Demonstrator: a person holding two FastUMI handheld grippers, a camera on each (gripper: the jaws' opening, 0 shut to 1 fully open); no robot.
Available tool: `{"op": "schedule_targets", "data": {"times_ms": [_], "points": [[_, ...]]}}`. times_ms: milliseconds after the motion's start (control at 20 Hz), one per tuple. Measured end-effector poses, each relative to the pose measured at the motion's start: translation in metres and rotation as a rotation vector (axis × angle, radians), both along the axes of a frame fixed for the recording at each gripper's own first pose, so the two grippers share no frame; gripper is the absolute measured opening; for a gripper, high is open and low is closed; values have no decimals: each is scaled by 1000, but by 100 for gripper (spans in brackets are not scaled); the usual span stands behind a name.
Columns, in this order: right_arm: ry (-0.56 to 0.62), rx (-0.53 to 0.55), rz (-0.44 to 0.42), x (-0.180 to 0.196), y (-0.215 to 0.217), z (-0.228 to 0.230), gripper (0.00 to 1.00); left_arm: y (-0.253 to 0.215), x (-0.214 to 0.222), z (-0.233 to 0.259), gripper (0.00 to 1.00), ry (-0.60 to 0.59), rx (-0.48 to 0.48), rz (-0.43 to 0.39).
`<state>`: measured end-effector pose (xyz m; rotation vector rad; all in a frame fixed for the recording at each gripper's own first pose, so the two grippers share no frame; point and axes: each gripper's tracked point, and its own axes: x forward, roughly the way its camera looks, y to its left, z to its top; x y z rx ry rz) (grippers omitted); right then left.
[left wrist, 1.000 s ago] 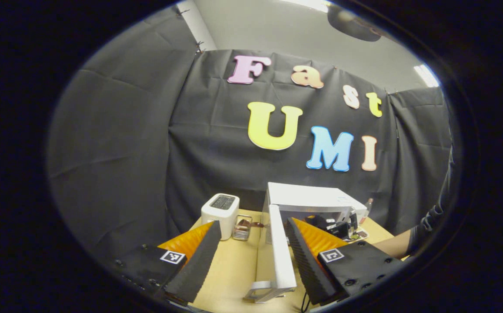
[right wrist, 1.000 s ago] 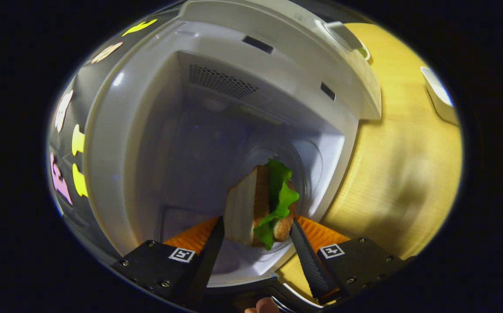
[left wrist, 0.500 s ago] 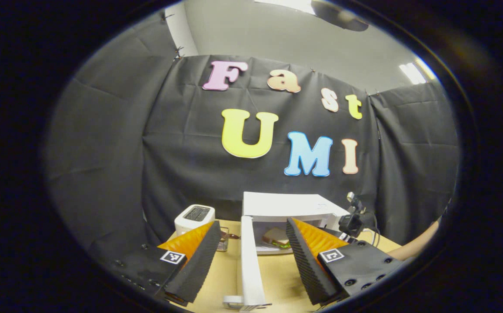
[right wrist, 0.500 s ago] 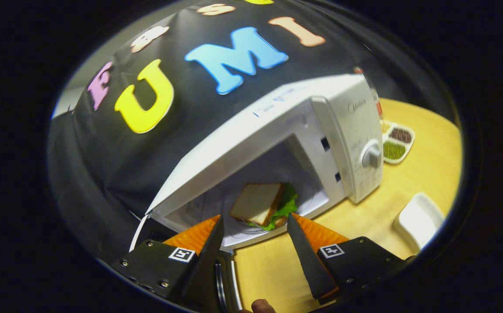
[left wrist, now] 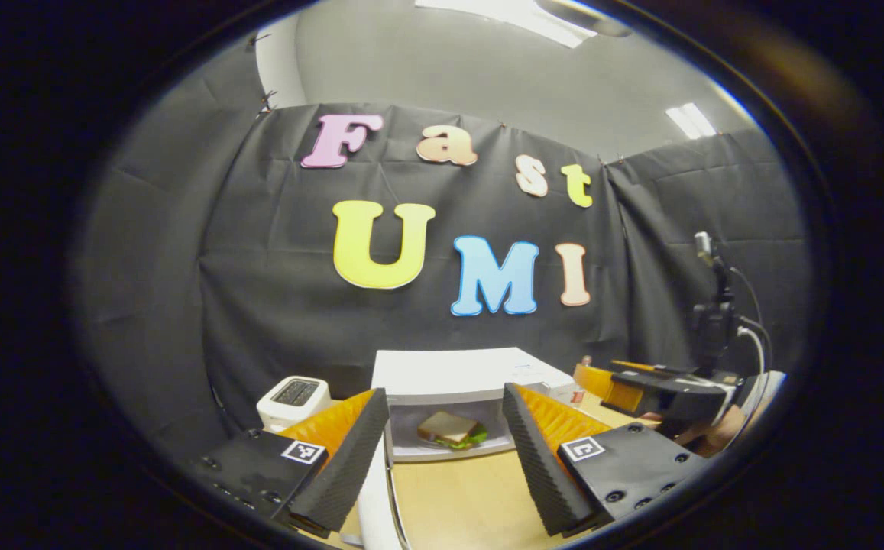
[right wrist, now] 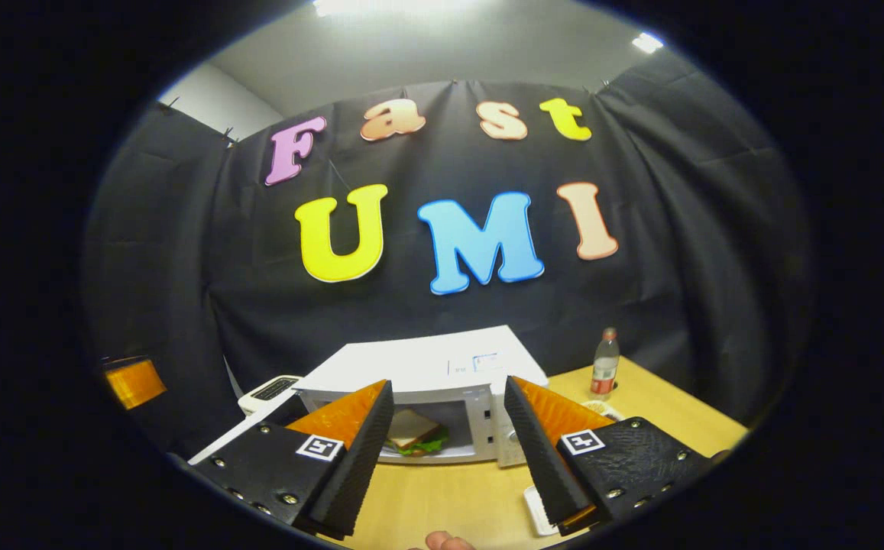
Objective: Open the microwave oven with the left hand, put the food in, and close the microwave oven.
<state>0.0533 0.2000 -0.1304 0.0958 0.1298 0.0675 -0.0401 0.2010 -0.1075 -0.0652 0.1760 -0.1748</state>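
The white microwave (left wrist: pixel 449 370) stands at the back of the wooden table with its door (left wrist: pixel 371 500) swung open toward me on the left. A sandwich (left wrist: pixel 453 431) with lettuce lies inside the cavity. My left gripper (left wrist: pixel 445 458) is open and empty, held back from the oven with the door's edge beside its left finger. In the right gripper view the microwave (right wrist: pixel 419 367) and the sandwich (right wrist: pixel 411 437) sit ahead, and my right gripper (right wrist: pixel 445 458) is open and empty, well clear of the opening. The right gripper (left wrist: pixel 663 393) also shows at the right of the left gripper view.
A white toaster (left wrist: pixel 293 396) stands left of the microwave. A plastic bottle (right wrist: pixel 604 365) is at the back right of the table (right wrist: pixel 663 416). A white dish (right wrist: pixel 537 510) lies near my right finger. An orange part of the left gripper (right wrist: pixel 132 382) shows at far left.
My right gripper let go of the sandwich inside the microwave and pulled back and up out of the cavity. The left gripper drifted back and to the left of the open door.
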Motion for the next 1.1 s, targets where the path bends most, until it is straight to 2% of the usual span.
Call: {"op": "schedule_targets", "data": {"times_ms": [250, 450, 650, 700, 750, 850, 900, 1000, 1100], "points": [[-77, -73, -6, -42, -31, 53, 88, -21, -3, 24, 95, -56, 18, 14], [-87, -92, 10, -60, -41, 66, 91, -36, -6, 28, 96, -56, 14, 22], [-105, -80, 14, -65, -47, 75, 91, -33, -14, 30, 97, -44, 31, 44], [-111, -79, 13, -64, -49, 76, 91, -36, -15, 30, 97, -38, 27, 29], [-112, -73, 14, -63, -49, 78, 91, -36, -18, 27, 69, -22, 27, 19], [-103, -60, 9, -62, -50, 76, 91, -8, -22, 15, 12, 15, 60, 82], [-100, -51, 4, -62, -52, 76, 91, -2, -27, 12, 9, 33, 45, 75], [-95, -47, -6, -60, -54, 76, 91, 28, -40, 10, 6, 50, 45, 129], [-103, -53, -19, -60, -58, 78, 91, 73, -56, -2, 10, 81, 69, 178]]}}
